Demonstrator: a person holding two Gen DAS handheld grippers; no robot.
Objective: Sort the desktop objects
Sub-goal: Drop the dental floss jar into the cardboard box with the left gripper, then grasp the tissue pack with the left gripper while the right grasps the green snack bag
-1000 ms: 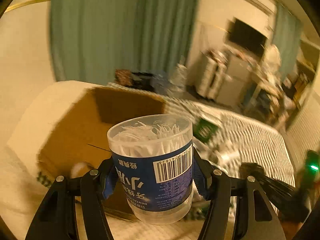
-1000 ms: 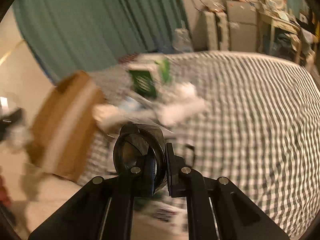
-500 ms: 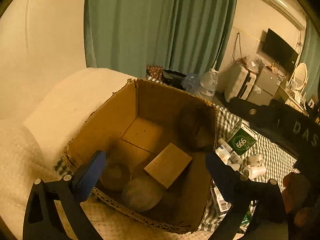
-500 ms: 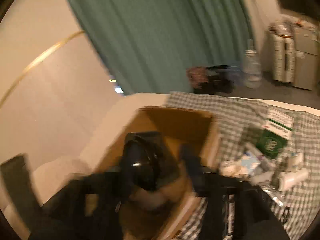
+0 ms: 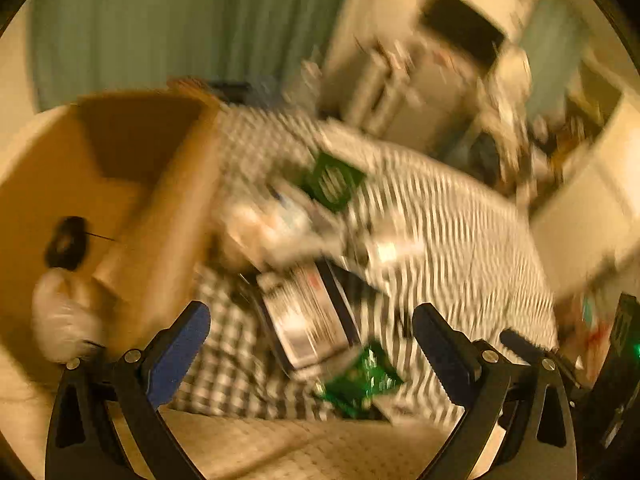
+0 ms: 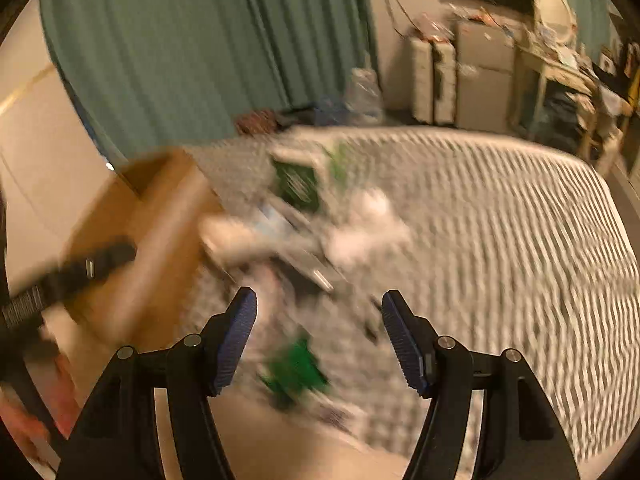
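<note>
A black-and-white checked cloth (image 6: pixel 500 240) covered the broad bed-like surface and filled most of both wrist views, heavily smeared by motion. At its left end stood an open brown cardboard box (image 5: pixel 160 216), its near wall rising beside the cloth; inside it, in the left wrist view, lay a pale rounded lump (image 5: pixel 64 316) and a small dark round object (image 5: pixel 66 242), both too blurred to name. Just right of the box a loose heap of desktop objects rested on the cloth: a dark green carton with white print (image 5: pixel 334 184) at the far side, a flat black-and-white printed pack (image 5: pixel 308 316) nearer, a crinkled bright green packet (image 5: pixel 360 380) at the near edge, and several white tube-like items (image 6: pixel 360 232) between them, indistinct. The left gripper (image 5: pixel 310 344) hung above the near part of the heap with its blue-padded fingers spread wide and nothing between them. The right gripper (image 6: pixel 318 336) hovered over the same heap, its fingers likewise parted and empty, the green packet visible below the gap.
</note>
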